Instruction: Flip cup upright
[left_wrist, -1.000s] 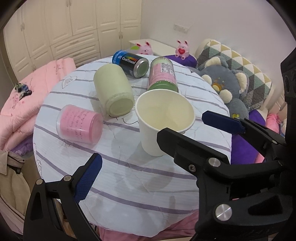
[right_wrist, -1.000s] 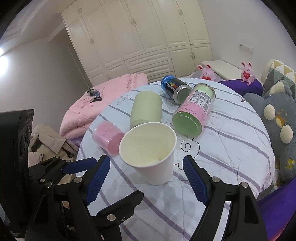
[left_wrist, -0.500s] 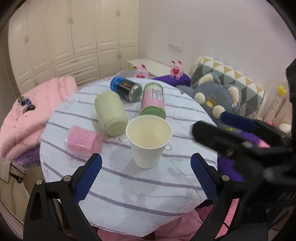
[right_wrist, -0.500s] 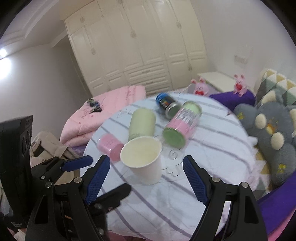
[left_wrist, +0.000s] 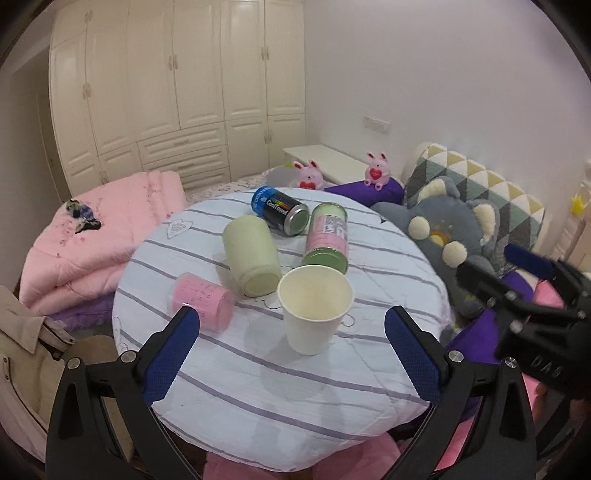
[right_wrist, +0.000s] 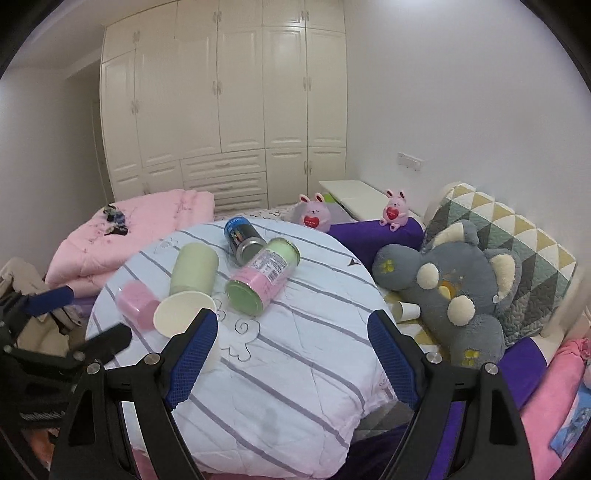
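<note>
A white paper cup (left_wrist: 314, 308) stands upright, mouth up, on the round striped table (left_wrist: 258, 387). It also shows in the right wrist view (right_wrist: 184, 314), partly behind my right gripper's left finger. My left gripper (left_wrist: 291, 354) is open and empty, held back from the cup and above the table's near part. My right gripper (right_wrist: 291, 350) is open and empty, to the right of the cup and apart from it.
A green cup (left_wrist: 253, 256), a pink cup (left_wrist: 203, 301), a black can (left_wrist: 280, 210) and a green-and-pink canister (left_wrist: 327, 238) lie on their sides behind the paper cup. A grey plush bear (right_wrist: 450, 280) and pillows lie right; a pink quilt (left_wrist: 99, 232) lies left.
Both grippers have pulled back and up from the paper cup, which stays upright on the table. The right gripper has swung to the right.
</note>
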